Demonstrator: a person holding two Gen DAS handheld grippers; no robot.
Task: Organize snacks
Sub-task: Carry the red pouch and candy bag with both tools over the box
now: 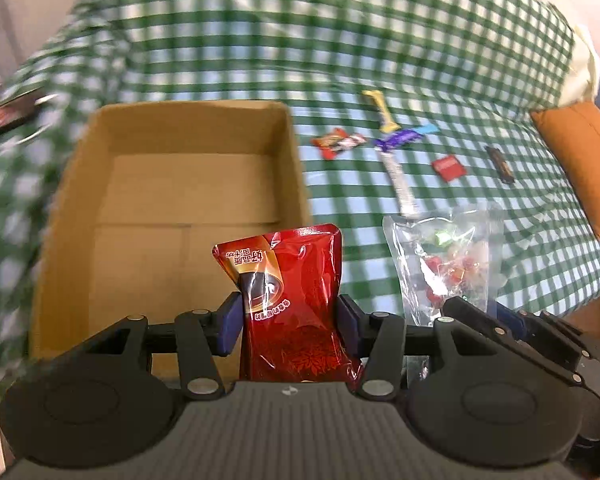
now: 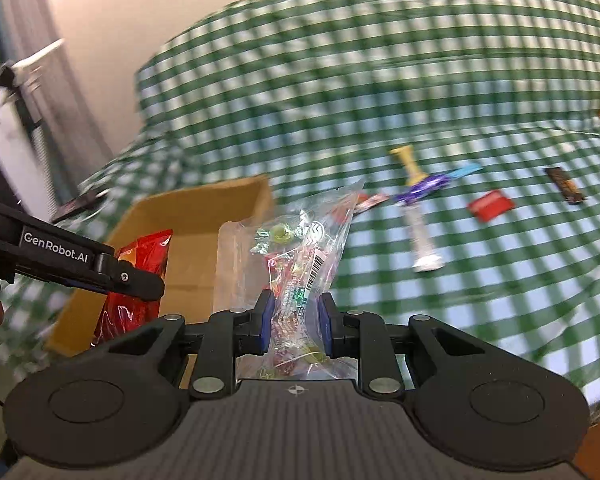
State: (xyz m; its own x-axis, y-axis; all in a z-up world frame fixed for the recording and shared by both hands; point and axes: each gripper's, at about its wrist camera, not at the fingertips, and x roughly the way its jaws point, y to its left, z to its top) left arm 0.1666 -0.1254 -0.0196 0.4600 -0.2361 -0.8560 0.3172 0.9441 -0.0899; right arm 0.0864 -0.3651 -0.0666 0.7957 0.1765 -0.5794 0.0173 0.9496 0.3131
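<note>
Red foil pouch clamped in left gripper, clear candy bag pinched in right gripper; both probably light, crinkly, slippery—best gripped mid-body.

Empty cardboard box, top unobstructed; loose snacks well aside.

left gripper: "GenRobot.AI" | red snack pouch: Chinese print, illegible | clear candy bag: barcode
</note>
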